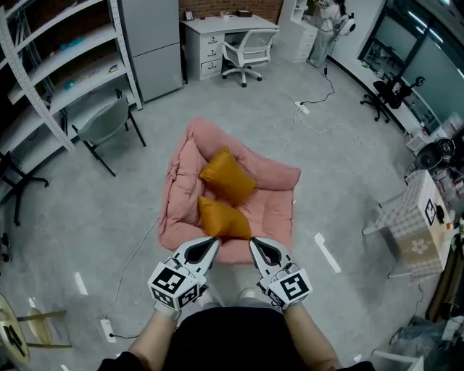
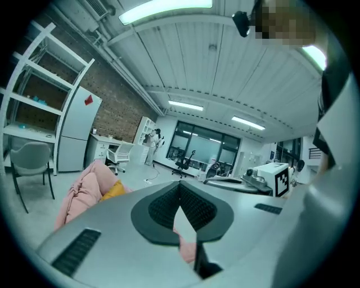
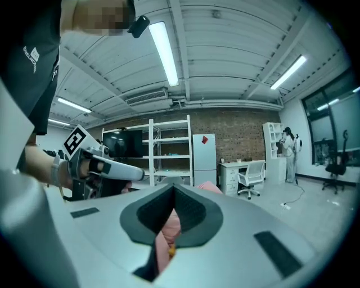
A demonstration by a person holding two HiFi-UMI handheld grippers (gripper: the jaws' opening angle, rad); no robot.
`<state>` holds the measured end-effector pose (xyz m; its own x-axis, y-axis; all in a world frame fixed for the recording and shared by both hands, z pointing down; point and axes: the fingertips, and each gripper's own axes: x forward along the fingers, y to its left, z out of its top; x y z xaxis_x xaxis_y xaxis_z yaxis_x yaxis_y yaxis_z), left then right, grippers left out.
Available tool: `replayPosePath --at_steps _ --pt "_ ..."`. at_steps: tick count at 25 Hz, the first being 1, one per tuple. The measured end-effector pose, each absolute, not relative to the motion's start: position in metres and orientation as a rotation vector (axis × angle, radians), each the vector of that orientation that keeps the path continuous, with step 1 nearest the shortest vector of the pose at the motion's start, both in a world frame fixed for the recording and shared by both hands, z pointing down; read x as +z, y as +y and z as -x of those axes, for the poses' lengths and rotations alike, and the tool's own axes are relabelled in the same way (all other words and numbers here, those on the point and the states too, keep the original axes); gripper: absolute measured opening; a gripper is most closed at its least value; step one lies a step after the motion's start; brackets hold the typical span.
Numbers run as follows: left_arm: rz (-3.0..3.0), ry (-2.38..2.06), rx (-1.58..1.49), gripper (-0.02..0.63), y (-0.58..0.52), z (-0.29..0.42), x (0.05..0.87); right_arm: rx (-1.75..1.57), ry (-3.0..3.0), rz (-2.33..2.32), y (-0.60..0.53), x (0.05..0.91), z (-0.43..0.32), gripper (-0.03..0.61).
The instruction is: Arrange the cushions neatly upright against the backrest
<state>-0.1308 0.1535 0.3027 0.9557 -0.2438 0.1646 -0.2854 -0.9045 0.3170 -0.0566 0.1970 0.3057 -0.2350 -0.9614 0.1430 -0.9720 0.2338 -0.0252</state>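
I see two orange cushions lying on my pink seat [image 1: 277,178]: the far cushion [image 1: 227,176] in its middle, the near cushion [image 1: 223,218] by its front edge.

We take this for an open-plan office or lab workspace. A bare grey floor [image 1: 348,167] runs to a brick wall [image 1: 217,7] at the far end, where a white table [image 1: 228,27] with drawers and a swivel chair [image 1: 246,51] stand. White metal shelving [image 1: 65,72] lines the left and glass partitions [image 1: 424,51] the right. A power strip [image 1: 302,109] with cables lies on the floor, and strip lights [image 3: 165,53] hang overhead.
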Motion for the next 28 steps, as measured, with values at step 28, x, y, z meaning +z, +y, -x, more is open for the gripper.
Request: replayPosePath --at_steps 28 --pt "-2.84 -0.394 0.207 0.012 0.193 0.074 0.293 0.093 -2.358 -1.973 0.228 0.296 -0.014 0.008"
